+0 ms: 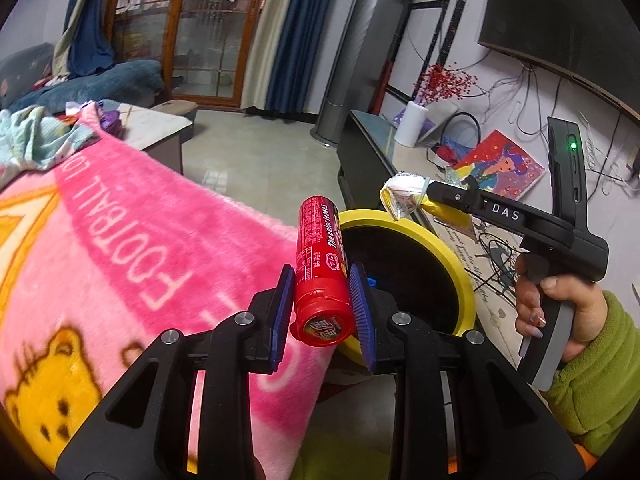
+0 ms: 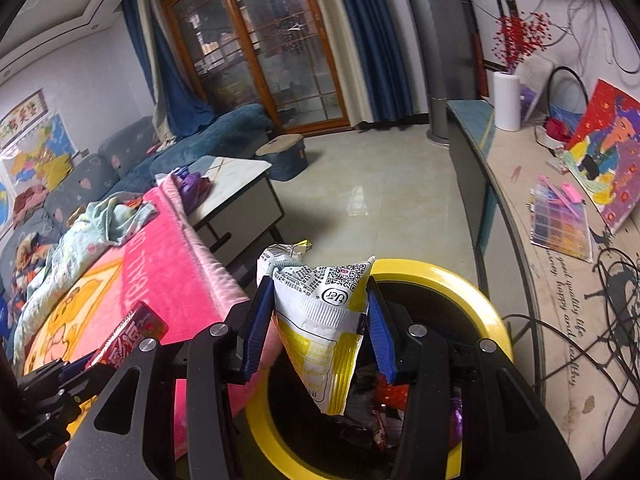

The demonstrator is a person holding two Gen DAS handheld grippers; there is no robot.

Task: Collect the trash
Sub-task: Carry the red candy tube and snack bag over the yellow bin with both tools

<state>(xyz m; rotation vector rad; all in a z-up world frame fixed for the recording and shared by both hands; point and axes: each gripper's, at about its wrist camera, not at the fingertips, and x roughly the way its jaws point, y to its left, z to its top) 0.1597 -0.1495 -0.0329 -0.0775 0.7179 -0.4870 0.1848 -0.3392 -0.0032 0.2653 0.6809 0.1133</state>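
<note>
Side by side, the left gripper [image 1: 322, 300] pinched a red candy tube [image 1: 320, 268] upright between its blue pads, while the right gripper [image 2: 320, 320] clamped a white-and-yellow snack bag [image 2: 324, 320], both at the yellow-rimmed bin [image 2: 456, 284]. Only the right wrist view looked into the bin, where wrappers [image 2: 388, 404] lay. The tube read "The color feasts"; the pink blanket [image 1: 120, 240] read "FOOTBALL".
</note>
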